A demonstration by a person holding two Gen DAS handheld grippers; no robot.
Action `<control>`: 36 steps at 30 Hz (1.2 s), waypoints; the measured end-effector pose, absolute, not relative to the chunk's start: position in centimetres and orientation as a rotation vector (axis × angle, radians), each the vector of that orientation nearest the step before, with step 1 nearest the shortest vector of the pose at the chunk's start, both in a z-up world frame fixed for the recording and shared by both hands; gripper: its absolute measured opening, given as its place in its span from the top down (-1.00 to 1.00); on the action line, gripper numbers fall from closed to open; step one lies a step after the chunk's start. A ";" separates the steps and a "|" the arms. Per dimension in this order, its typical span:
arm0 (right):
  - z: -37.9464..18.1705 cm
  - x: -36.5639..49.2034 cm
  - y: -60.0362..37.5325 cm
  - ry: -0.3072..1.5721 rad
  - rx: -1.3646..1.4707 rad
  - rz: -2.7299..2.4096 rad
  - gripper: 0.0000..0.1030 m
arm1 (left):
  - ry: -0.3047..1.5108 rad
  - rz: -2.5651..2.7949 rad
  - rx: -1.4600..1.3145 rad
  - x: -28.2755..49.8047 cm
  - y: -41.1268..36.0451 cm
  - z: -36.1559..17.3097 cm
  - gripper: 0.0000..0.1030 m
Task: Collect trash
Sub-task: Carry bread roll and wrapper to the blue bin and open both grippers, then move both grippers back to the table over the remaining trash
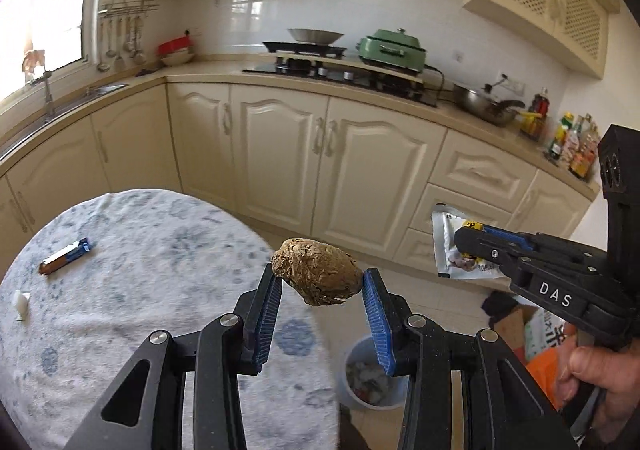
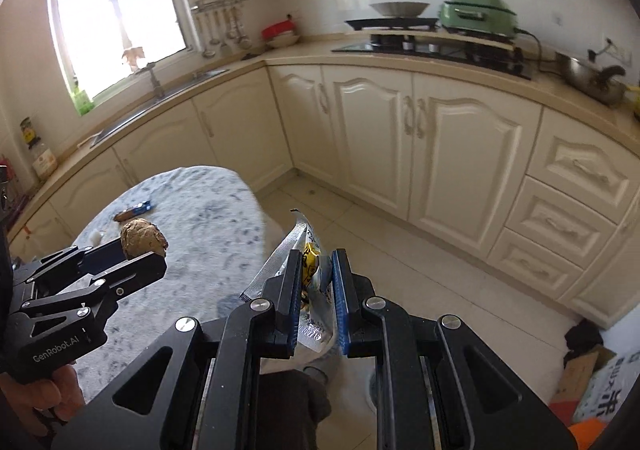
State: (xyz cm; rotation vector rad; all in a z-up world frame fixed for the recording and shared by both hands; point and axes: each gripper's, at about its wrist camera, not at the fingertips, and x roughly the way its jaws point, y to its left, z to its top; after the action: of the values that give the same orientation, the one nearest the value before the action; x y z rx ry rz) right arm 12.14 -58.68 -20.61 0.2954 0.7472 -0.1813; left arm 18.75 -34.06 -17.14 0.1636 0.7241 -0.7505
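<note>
Cream kitchen cabinets curve behind a round table [image 1: 132,250] draped in a blue-flecked cloth. From the left wrist view, my left gripper [image 1: 322,288] pinches a brown crumpled wad [image 1: 314,276] just off the table's right edge, above the trash bin [image 1: 370,374], ready to drop, I judge. A snack bar wrapper [image 1: 66,256] and a white scrap [image 1: 21,302] wait far left. From the right wrist view, my right gripper [image 2: 316,270] clamps narrowly on a foil snack packet [image 2: 306,250], lifted over the floor.
</note>
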 end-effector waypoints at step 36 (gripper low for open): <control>-35.8 4.2 -73.1 0.978 0.640 -0.509 -0.93 | 0.984 -0.850 0.544 25.0 -62.2 -31.6 -0.94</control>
State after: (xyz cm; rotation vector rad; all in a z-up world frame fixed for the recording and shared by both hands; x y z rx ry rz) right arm 4.24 -73.11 -35.81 0.6397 0.9784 -0.5089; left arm 25.05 -62.23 -31.61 0.5443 0.9842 -0.8503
